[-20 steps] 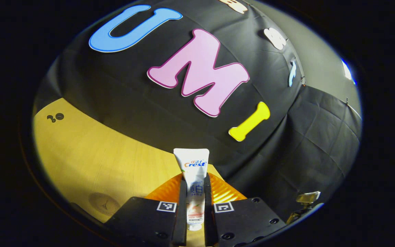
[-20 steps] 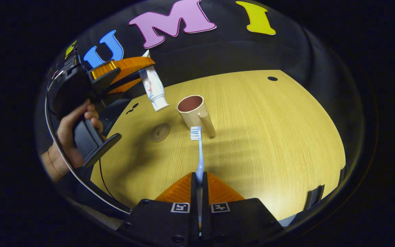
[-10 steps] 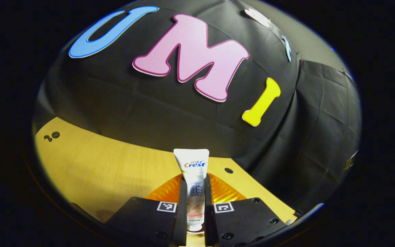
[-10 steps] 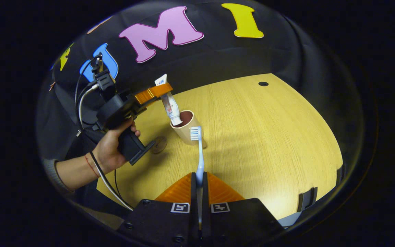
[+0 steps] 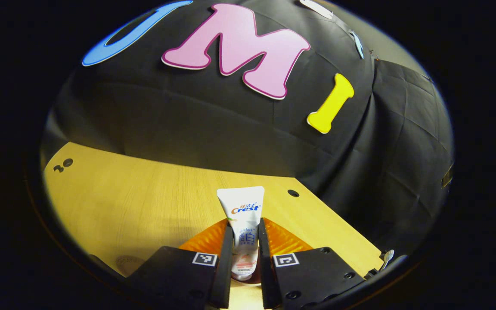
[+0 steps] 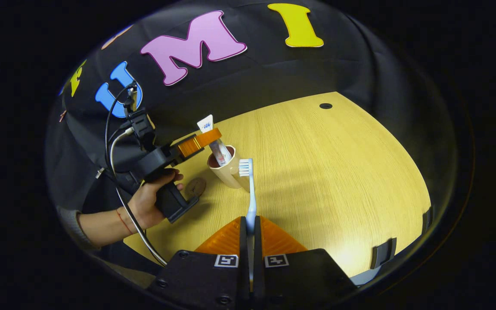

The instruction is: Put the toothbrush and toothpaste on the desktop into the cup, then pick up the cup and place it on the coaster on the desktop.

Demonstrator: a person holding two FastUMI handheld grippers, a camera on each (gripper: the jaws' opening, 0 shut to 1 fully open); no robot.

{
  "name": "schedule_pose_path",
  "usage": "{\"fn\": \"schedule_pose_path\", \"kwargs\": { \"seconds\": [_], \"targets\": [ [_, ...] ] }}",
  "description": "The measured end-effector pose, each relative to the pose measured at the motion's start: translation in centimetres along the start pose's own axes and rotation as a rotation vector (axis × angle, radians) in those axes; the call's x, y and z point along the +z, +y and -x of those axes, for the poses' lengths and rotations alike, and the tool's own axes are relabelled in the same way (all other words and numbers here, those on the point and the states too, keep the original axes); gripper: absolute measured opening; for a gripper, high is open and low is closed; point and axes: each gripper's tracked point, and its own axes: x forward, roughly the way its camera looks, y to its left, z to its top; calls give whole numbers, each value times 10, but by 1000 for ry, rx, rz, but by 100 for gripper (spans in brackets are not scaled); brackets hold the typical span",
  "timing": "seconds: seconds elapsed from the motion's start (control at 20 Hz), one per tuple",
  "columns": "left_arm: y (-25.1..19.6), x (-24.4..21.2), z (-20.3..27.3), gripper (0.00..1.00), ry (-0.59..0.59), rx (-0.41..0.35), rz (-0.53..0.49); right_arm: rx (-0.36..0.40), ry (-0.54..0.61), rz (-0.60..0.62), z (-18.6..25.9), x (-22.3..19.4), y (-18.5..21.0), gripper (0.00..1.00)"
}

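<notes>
Left gripper [image 5: 245, 241]: its two fingers press on the toothpaste [image 5: 243, 219] from both sides, near the middle of the tube. In the right gripper view this gripper [image 6: 207, 138] is above the cup, held by a hand [image 6: 151, 200].
Toothpaste: upright over the cup [image 6: 226, 165], cap end down and already inside the cup mouth; the flat end [image 6: 206, 124] stands above the fingers.
Right gripper [image 6: 250, 234]: fingers almost fully together, holding the toothbrush [image 6: 250, 189] by its handle.
Toothbrush: it points forward, and the bristle head is just beside the cup, on the cup's right side.
Cup: it stands on the wooden desktop [image 6: 338, 172].
Coaster [image 6: 195, 187]: round, flat on the desktop, near the cup, on its left, not touching it.
</notes>
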Motion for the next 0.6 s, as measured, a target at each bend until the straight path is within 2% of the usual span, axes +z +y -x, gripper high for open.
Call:
{"fn": "schedule_pose_path", "kwargs": {
  "seconds": [0.3,0.45,0.6],
  "targets": [
    [-7,-14,6,47,45,-32,71,22,-24,-30,-1,11,5,7],
    [-6,-7,15,62,42,-17,13,58,-73,-88,-8,39,13,7],
    [-5,4,24,64,24,-21,-24,106,-126,-166,-19,70,23,7]
  ]
}}
